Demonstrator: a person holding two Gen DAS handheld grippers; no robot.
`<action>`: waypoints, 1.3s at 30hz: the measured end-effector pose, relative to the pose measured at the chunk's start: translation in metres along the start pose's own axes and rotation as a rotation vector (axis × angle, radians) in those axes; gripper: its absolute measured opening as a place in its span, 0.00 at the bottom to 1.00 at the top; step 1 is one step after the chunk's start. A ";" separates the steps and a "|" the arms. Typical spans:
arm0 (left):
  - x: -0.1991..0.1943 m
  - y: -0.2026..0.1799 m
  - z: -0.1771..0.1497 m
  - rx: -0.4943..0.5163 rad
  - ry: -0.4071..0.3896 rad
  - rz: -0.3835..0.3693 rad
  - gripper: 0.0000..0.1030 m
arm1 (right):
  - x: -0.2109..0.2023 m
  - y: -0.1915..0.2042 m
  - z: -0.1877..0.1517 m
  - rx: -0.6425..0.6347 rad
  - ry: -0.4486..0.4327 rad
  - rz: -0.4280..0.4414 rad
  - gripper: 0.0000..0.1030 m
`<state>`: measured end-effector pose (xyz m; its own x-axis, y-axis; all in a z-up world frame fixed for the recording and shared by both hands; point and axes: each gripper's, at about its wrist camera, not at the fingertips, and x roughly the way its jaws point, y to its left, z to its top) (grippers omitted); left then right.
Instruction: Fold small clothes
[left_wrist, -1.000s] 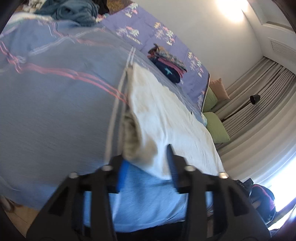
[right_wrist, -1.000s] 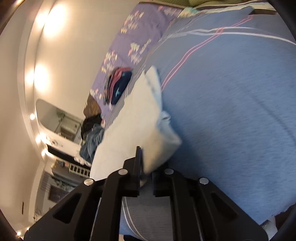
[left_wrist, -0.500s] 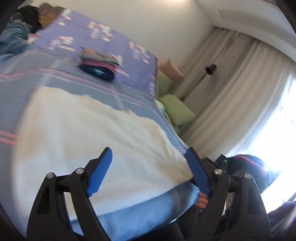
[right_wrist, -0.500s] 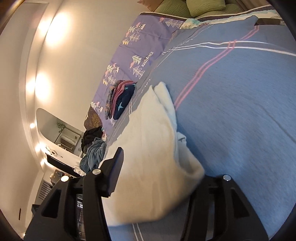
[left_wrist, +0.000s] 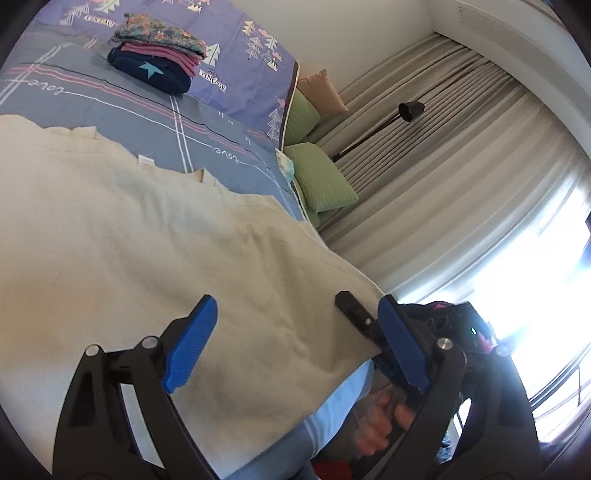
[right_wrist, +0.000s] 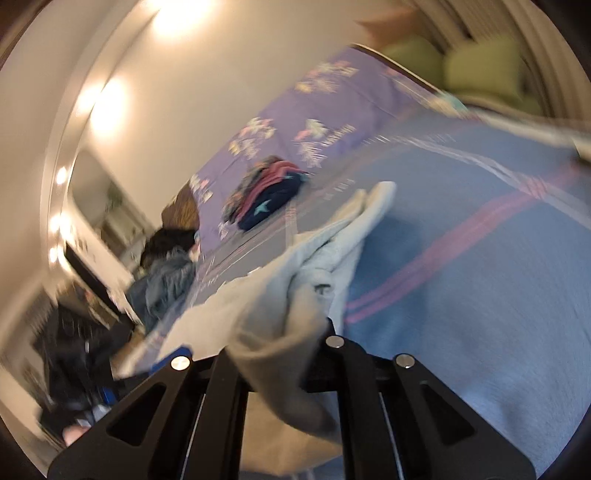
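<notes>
Left wrist view: left gripper (left_wrist: 295, 343) stands wide, blue-padded fingers (left_wrist: 190, 345) spread above the cream knitted garment (left_wrist: 155, 251), nothing between them. Garment lies spread flat over the near part of the blue-grey striped bedspread (left_wrist: 122, 110), its near edge hanging toward the bed's edge. Far left on the bed: a stack of folded clothes (left_wrist: 159, 51), navy with star at bottom, pink in the middle, floral on top, well apart from the cream garment. Far right: green cushions (left_wrist: 319, 177) against grey pleated curtains (left_wrist: 424, 166); a black lamp (left_wrist: 410, 110) in front of the curtains.

Right wrist view (motion-blurred): right gripper (right_wrist: 280, 354) is closed narrow on a bunched edge of the cream garment (right_wrist: 280, 295), cloth lifted off the bedspread (right_wrist: 461, 295) and draped over the fingers. Garment trails away to the far centre. Folded stack (right_wrist: 266, 199) visible beyond it, on the far side. A heap of dark and denim clothes (right_wrist: 166, 273) lies at far left.
</notes>
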<state>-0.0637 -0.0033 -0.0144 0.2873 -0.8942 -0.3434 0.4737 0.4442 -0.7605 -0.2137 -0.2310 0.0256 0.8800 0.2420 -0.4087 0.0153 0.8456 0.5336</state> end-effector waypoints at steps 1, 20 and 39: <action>-0.003 0.001 0.000 -0.022 0.004 -0.016 0.88 | 0.005 0.013 -0.002 -0.051 0.007 0.002 0.06; 0.051 0.066 0.040 -0.322 0.070 0.045 0.59 | 0.041 0.066 -0.050 -0.257 0.147 0.092 0.06; 0.033 0.078 0.064 -0.357 0.013 0.116 0.12 | 0.028 0.082 -0.052 -0.265 0.153 0.166 0.05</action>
<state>0.0361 0.0056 -0.0492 0.3099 -0.8409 -0.4437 0.1179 0.4970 -0.8597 -0.2122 -0.1304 0.0196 0.7788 0.4377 -0.4494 -0.2632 0.8783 0.3992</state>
